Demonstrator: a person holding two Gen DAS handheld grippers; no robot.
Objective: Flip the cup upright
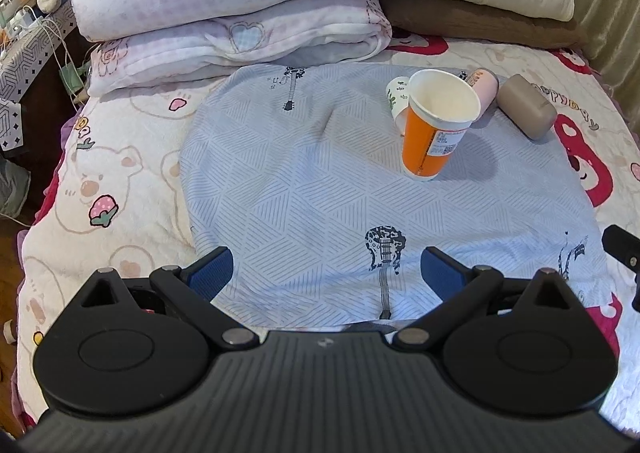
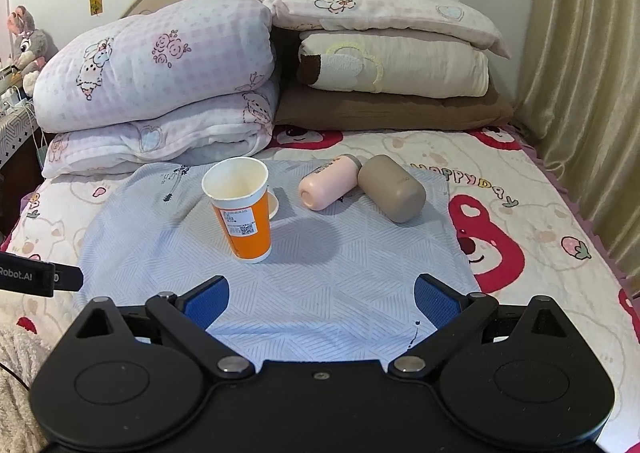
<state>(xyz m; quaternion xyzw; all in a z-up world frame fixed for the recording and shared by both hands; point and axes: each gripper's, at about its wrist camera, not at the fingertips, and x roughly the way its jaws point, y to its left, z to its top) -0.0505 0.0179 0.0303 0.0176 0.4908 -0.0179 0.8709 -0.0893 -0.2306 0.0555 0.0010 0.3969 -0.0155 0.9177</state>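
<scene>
Left wrist view: the tall orange paper cup with a white rim and printed label (image 1: 434, 125) stands mouth-up, a little tilted, on the pale blue guitar-print cloth (image 1: 304, 181) spread over the bed. It looks light and thin-walled, so a hard squeeze would likely crush it and a nudge could topple it on the soft bedding; a gentle hold across the mid-wall seems best. Just behind it lies a small white paper cup (image 1: 396, 97) on its side. The left tool (image 1: 326, 271) is spread wide and empty, well short of the cups.

Right wrist view: the orange cup (image 2: 244, 213) shows a white, apparently empty inside. A pink cylindrical bottle (image 2: 330, 183) and a taupe rounded bottle (image 2: 394, 189) lie on their sides nearby, touching. The right tool (image 2: 322, 299) is likewise spread, holding nothing.
</scene>
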